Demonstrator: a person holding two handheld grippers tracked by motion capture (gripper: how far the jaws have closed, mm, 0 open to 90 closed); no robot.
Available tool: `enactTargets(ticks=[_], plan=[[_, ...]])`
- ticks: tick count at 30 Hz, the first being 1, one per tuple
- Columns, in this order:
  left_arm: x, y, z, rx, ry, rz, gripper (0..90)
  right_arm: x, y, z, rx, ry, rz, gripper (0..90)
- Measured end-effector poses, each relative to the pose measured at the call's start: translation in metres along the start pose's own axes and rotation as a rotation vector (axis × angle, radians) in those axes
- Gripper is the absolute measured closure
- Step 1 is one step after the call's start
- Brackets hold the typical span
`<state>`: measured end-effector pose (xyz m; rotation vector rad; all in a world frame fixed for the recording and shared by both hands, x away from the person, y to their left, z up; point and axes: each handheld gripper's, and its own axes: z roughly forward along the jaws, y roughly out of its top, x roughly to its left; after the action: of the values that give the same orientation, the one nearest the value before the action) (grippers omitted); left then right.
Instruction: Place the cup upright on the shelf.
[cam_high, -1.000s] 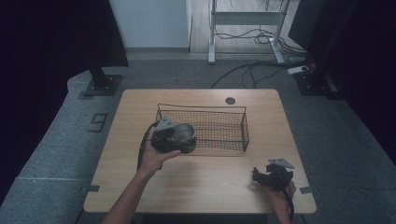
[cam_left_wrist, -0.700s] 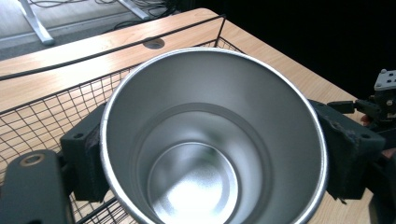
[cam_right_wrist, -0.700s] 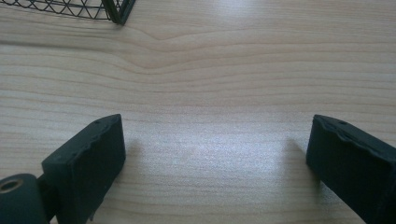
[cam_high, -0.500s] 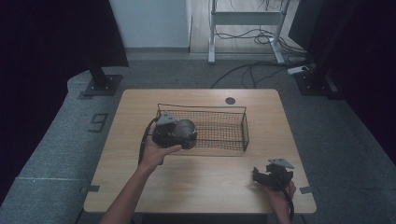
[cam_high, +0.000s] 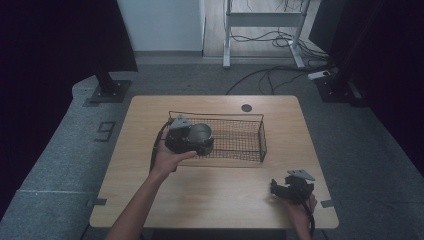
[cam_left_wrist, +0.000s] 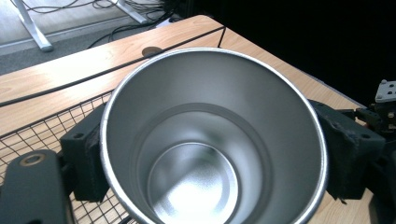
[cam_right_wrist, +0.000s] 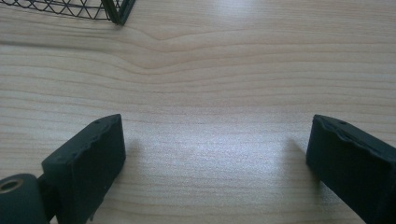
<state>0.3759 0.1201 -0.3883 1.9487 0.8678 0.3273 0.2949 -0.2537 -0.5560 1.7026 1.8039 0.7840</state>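
Observation:
A shiny steel cup (cam_high: 201, 134) hangs over the left end of the black wire basket (cam_high: 240, 145), with my left gripper (cam_high: 191, 141) shut on it. In the left gripper view the cup (cam_left_wrist: 210, 140) is seen from above and has nothing inside, and a black finger (cam_left_wrist: 343, 154) presses on each side of its wall. My right gripper (cam_high: 280, 189) rests on the wooden table (cam_high: 220, 200) near the front right corner. In the right gripper view its jaws stand wide open (cam_right_wrist: 215, 154) over bare wood.
The basket sits at the table's middle back, its long side across the table, and a corner of the basket (cam_right_wrist: 112, 11) is at the top left of the right gripper view. A round dark grommet (cam_high: 246, 107) lies behind it. Cables and a desk frame stand on the floor beyond.
My left gripper has edged slightly away from the person with the cup, further over the basket's left end. The right gripper has stayed still.

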Motion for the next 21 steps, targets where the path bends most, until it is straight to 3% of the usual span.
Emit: enactTargets(ticks=[21], plan=[[0.005, 0.016, 0.008, 0.017, 0.012, 0.011, 14.4, 0.0, 0.0, 0.0, -0.003, 0.0, -0.001, 4.7]])
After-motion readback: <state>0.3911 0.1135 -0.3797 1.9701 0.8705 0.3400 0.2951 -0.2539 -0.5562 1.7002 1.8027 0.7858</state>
